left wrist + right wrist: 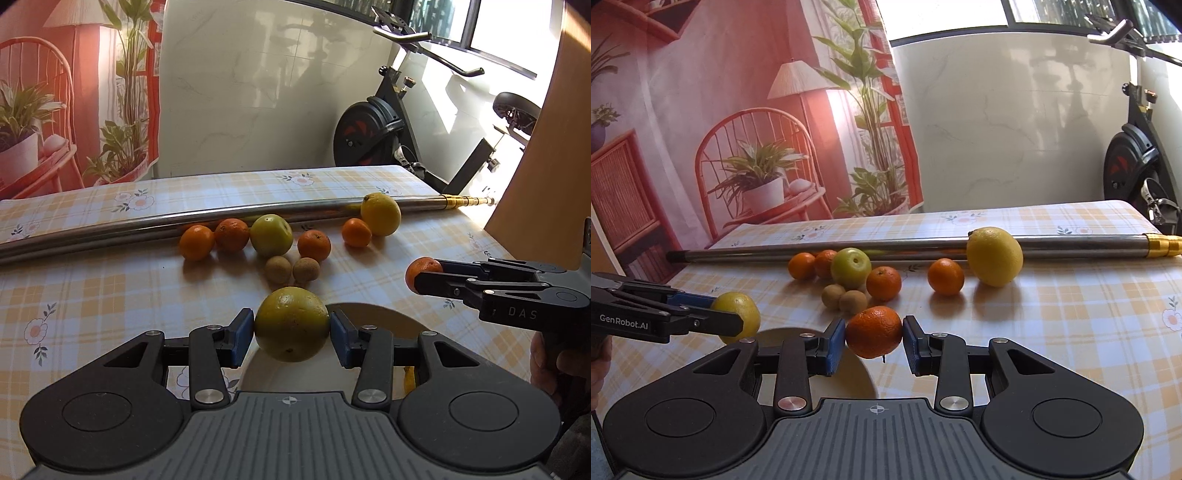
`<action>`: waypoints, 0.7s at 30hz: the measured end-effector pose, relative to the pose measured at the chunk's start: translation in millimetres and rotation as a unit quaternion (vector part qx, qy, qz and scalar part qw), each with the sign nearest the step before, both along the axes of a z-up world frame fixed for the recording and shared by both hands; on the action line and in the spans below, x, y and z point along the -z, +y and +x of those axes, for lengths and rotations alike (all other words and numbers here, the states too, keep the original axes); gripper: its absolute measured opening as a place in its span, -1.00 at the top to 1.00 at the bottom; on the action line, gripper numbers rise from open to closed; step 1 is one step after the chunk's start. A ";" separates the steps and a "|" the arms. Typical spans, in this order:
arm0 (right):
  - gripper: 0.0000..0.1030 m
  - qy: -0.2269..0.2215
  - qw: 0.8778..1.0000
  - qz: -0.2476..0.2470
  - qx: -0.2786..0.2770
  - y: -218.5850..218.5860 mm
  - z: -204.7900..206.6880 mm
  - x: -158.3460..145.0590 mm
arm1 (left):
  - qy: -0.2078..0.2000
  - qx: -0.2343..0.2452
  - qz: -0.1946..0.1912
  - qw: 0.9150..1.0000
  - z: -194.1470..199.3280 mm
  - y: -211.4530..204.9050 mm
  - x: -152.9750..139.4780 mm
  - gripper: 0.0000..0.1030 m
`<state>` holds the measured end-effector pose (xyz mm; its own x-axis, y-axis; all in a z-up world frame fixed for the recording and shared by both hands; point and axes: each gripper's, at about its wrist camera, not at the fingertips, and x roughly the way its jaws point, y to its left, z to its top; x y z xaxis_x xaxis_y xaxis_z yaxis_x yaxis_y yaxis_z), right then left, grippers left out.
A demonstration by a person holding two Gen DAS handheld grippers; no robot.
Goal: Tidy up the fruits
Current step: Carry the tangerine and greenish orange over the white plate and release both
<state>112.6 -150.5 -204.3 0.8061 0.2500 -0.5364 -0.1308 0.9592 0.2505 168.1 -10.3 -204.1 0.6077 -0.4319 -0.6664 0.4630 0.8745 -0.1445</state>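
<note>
Left gripper [291, 334] is clamped on a yellow-green citrus [291, 324], right gripper [874, 341] on a mandarin [874, 331], above the plate [384, 321]; eight fruits are left unsorted.

Black gripper [291, 334] bodies with blue pads [242, 338], silver screws [207, 396] and white lettering.

plate [373, 314]: mostly hidden | metal pole [110, 230]: cut off left

The left claw [731, 314] reads "GenRobot.AI"; the right claw [424, 275] reads "DAS".
</note>
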 end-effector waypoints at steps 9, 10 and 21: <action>0.39 0.041 0.999 -0.011 -0.029 22.5 -0.1 5.2 | 0.010 -0.003 0.010 1.000 -12.5 5.2 17.0 0.08; 0.39 0.044 0.998 -0.012 -0.030 24.1 0.0 6.4 | 0.011 -0.003 0.011 1.000 -13.8 5.5 18.6 0.08; 0.39 0.064 0.997 -0.017 -0.036 28.7 4.5 10.7 | 0.018 0.002 0.028 0.999 -20.1 5.8 28.7 0.07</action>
<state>117.1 -121.8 -214.9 0.7112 0.2849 -0.6427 -0.1695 0.9567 0.2365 148.0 -4.5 -232.8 0.5819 -0.3961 -0.7103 0.4617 0.8799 -0.1126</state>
